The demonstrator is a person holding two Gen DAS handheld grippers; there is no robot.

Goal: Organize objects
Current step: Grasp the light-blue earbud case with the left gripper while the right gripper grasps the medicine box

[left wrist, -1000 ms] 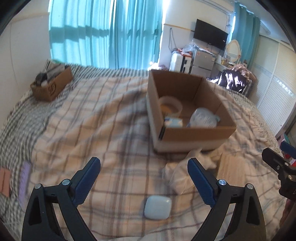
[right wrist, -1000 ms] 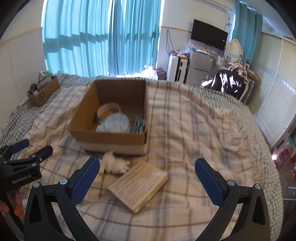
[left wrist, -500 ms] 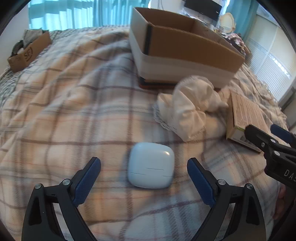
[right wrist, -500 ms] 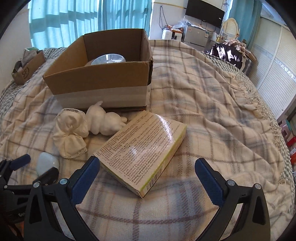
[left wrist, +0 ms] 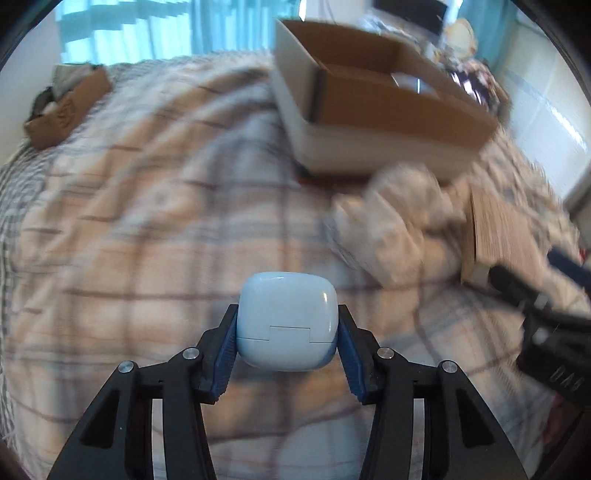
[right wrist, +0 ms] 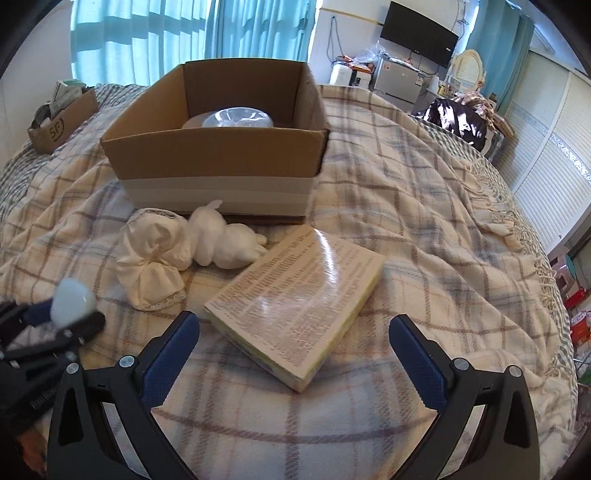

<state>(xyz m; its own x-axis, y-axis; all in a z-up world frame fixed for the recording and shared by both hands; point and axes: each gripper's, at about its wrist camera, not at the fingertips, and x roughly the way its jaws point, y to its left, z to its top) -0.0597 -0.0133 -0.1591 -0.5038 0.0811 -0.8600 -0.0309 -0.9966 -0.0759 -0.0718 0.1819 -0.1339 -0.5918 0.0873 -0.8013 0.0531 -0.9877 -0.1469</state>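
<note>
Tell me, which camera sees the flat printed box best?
The right wrist view: the flat printed box lies whole and sharp between the open right gripper fingers. The left wrist view shows only a blurred part of it at the right.

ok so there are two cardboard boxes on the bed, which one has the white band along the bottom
The big open box just behind the white bundle of cloth. The small box near the curtains is plain brown all over with printed letters.

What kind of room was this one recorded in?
Most likely a bedroom: the work surface is a bed under a plaid blanket, with teal curtains behind and a wall-mounted TV and a vanity mirror.
</note>
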